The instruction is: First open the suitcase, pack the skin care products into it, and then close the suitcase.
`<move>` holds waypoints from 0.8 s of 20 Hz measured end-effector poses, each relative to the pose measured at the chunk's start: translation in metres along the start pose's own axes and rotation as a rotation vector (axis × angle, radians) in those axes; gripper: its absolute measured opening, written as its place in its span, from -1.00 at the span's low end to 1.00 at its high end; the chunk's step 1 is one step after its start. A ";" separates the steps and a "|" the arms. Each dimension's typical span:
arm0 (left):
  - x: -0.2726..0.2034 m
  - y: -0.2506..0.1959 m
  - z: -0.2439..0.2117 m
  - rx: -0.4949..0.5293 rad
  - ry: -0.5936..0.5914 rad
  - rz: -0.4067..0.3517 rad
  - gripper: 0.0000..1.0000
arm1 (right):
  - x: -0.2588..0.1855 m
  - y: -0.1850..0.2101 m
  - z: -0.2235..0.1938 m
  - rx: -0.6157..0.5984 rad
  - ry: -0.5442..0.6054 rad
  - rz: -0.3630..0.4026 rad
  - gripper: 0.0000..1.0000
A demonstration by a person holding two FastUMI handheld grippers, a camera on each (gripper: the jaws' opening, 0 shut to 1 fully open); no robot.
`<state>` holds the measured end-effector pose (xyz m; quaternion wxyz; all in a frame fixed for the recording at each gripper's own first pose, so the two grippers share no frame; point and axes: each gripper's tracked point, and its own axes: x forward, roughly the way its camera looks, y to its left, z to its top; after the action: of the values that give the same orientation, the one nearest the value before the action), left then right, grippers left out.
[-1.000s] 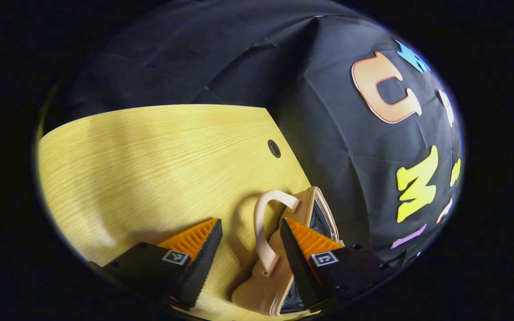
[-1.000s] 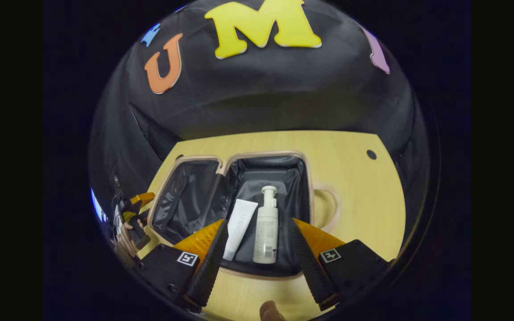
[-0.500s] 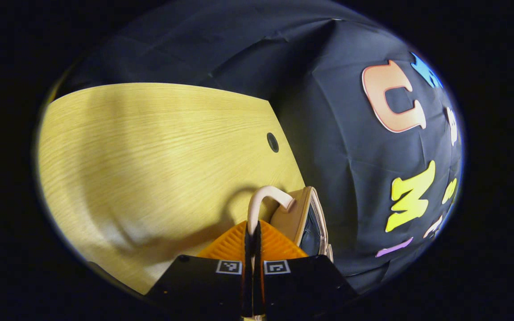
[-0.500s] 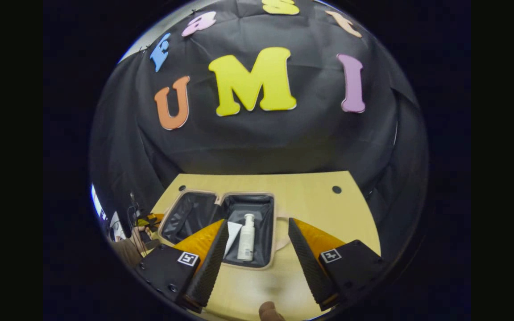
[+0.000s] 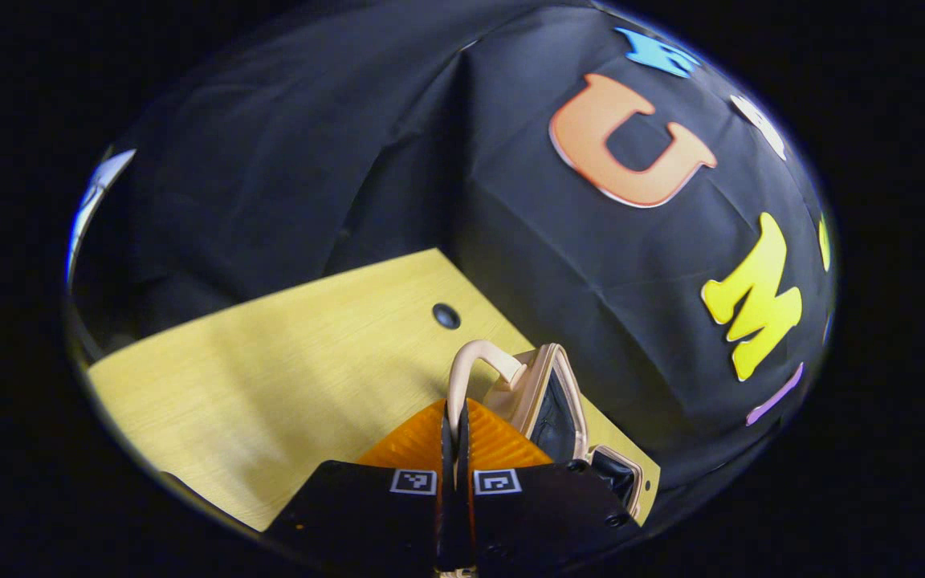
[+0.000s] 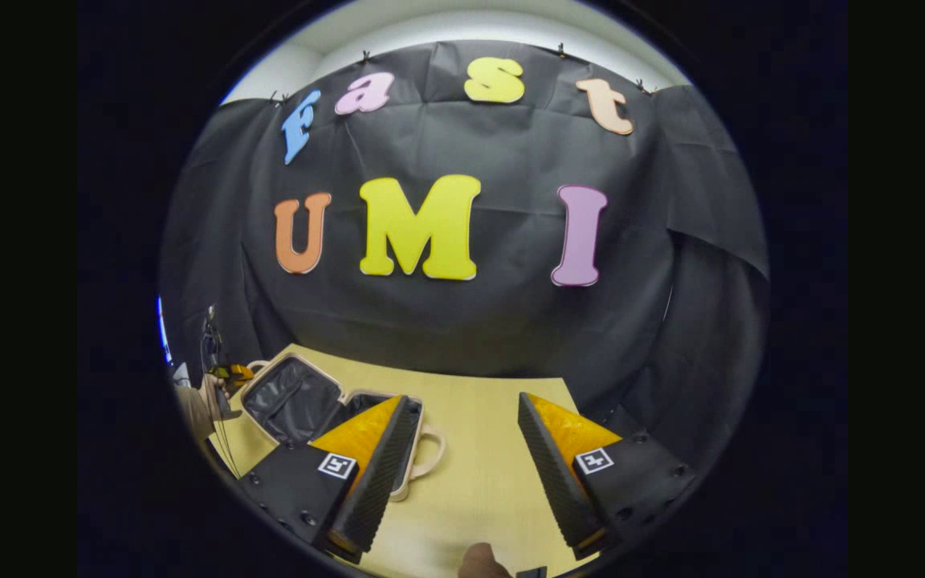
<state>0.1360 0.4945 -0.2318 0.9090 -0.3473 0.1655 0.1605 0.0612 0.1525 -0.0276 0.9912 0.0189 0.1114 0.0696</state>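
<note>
Your suitcase (image 6: 302, 401) lies open at the table's (image 6: 478, 449) 9 o'clock side, lid half tilted up, long axis toward the wall. Your left gripper (image 5: 454, 437) is clamped on the lid's handle (image 5: 470, 365). Your right gripper (image 6: 462, 466) hangs spread apart above bare table.

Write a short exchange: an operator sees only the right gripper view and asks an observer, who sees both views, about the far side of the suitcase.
Operator: Has the far gripper got hold of anything?
Observer: Yes. The left gripper is shut on the lid's handle, one finger on each side of the loop.
Operator: What lies on the table past that handle?
Observer: Bare table with a small round hole near its back edge.
</note>
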 end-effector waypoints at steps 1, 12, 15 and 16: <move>-0.011 -0.021 0.008 0.053 -0.030 -0.011 -0.94 | -0.004 -0.008 0.005 0.007 -0.022 0.006 0.60; -0.100 -0.211 -0.024 0.420 -0.242 -0.067 -0.94 | -0.028 -0.073 -0.001 0.018 -0.071 0.098 0.60; -0.109 -0.243 -0.051 0.438 -0.247 -0.077 -0.94 | -0.033 -0.086 -0.006 0.008 -0.062 0.118 0.60; -0.112 -0.254 -0.062 0.438 -0.242 -0.087 -0.94 | -0.034 -0.091 -0.010 0.009 -0.058 0.123 0.60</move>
<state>0.1271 0.2523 -0.0822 0.9818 -0.1271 0.0710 0.1220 0.0380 0.0576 -0.0346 0.9877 0.0320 0.0816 0.1293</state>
